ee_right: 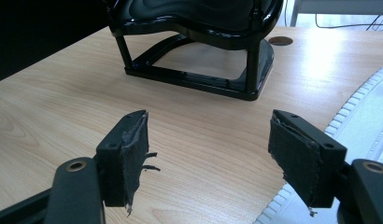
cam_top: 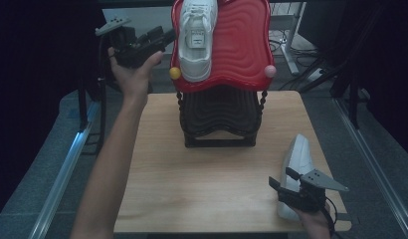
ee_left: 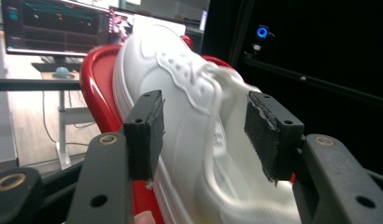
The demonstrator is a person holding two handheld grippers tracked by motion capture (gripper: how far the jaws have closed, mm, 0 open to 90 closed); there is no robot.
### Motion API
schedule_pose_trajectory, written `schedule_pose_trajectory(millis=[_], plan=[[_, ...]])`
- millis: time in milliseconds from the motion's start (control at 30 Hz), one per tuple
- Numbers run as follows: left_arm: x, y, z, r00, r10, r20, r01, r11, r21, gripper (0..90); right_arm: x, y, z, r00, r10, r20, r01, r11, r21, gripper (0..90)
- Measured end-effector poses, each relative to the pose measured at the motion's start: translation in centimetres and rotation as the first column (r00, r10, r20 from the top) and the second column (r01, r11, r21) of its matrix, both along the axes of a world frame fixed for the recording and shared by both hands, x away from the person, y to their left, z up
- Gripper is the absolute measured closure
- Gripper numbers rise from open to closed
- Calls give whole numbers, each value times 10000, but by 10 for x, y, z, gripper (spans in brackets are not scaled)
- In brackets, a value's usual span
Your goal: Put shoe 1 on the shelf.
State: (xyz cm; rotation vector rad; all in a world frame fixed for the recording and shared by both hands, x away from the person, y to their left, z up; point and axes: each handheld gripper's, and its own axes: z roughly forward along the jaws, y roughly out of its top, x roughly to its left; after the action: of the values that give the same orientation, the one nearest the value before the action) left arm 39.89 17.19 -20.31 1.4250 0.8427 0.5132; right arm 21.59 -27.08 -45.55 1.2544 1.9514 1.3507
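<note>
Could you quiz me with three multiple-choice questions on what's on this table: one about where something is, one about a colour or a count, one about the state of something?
1. Where is the white shoe nearest the left gripper?
A. on the red top shelf
B. on the floor
C. under the rack

2. How many white shoes are there?
A. one
B. two
C. four

3. How does the right gripper stand?
A. shut on a shoe
B. open, with nothing between its pads
C. shut on the rack

Answers:
1. A, the high view shows it lying along the red shelf's left side.
2. B, one is on the shelf and the second shoe lies on the wooden table by the right gripper.
3. B, the right gripper view shows bare table between the spread pads.
</note>
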Motion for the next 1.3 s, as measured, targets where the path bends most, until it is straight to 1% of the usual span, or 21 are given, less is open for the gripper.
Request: schedule_pose_trajectory(millis=[33, 67, 133, 200, 233, 267, 300, 333, 367, 433, 500, 533, 567, 633, 733, 800, 967, 1033, 1067, 1233, 1300], plan=[[0, 0, 0, 10000, 0, 0, 0, 10000, 0, 480, 0, 0, 0, 10000, 0, 0, 0, 10000, 0, 286], [-6, 2, -7, 9999, -151, -60, 152, 9997, 172, 478, -1, 1, 1, 10000, -8, 21, 9, 10000, -36, 286], [-8, 3, -11, 9998, -198, -85, 200, 9995, 255, 477, -1, 2, 1, 10000, 15, 16, -15, 10000, -59, 286], [-15, 6, -23, 9993, -323, -205, 333, 9983, 484, 470, 0, 5, -1, 10000, 51, -10, -51, 9999, -119, 286], [-17, 7, -27, 9991, -354, -237, 366, 9981, 496, 470, 0, 6, -2, 10000, 84, -47, -85, 9999, -149, 286], [-17, 7, -27, 9991, -354, -237, 366, 9981, 496, 470, 0, 8, -3, 9999, 117, -66, -119, 9998, -189, 286], [-21, 11, -36, 9987, -410, -300, 425, 9977, 524, 470, 1, 8, -4, 9999, 140, -83, -142, 9997, -220, 286], [-21, 11, -36, 9987, -410, -300, 425, 9977, 524, 470, 1, 9, -5, 9998, 170, -116, -173, 9995, -262, 286], [-26, 14, -44, 9984, -452, -336, 472, 9970, 607, 470, 2, 10, -6, 9997, 172, -143, -176, 9995, -276, 286], [-31, 17, -52, 9986, -420, -318, 445, 9956, 826, 470, 3, 10, -8, 9997, 182, -165, -187, 9994, -301, 286], [-34, 18, -56, 9985, -446, -327, 473, 9953, 844, 470, 3, 11, -8, 9996, 199, -186, -205, 9993, -323, 286], [-39, 20, -62, 9984, -461, -327, 489, 9946, 918, 470, 3, 11, -9, 9996, 199, -185, -205, 9992, -337, 286], [-39, 20, -62, 9984, -461, -327, 489, 9946, 918, 470, 3, 11, -9, 9996, 199, -185, -205, 9992, -337, 286], [-45, 23, -69, 9986, -437, -292, 466, 9934, 1046, 468, 3, 11, -9, 9996, 193, -198, -200, 9992, -354, 286], [-52, 25, -78, 9983, -419, -399, 462, 9925, 1132, 467, 4, 11, -11, 9995, 164, -264, -173, 9991, -376, 286], [-60, 27, -88, 9978, -440, -490, 503, 9894, 1365, 466, 4, 11, -12, 9994, 176, -281, -187, 9990, -415, 286], [-66, 30, -103, 9956, -631, -689, 717, 9887, 1316, 466, 5, 9, -13, 9994, 153, -316, -165, 9991, -393, 286], [-69, 33, -112, 9939, -635, -904, 757, 9876, 1378, 464, 5, 9, -13, 9994, 138, -304, -150, 9992, -383, 286], [-71, 36, -120, 9915, -745, -1063, 877, 9881, 1260, 464, 5, 8, -13, 9994, 106, -317, -117, 9993, -365, 286], [-80, 41, -143, 9895, -701, -1261, 879, 9860, 1415, 465, 5, 7, -12, 9995, 88, -291, -98, 9993, -354, 286], [-81, 41, -147, 9890, -687, -1307, 877, 9855, 1453, 468, 5, 7, -12, 9995, 79, -312, -90, 9994, -332, 286]])
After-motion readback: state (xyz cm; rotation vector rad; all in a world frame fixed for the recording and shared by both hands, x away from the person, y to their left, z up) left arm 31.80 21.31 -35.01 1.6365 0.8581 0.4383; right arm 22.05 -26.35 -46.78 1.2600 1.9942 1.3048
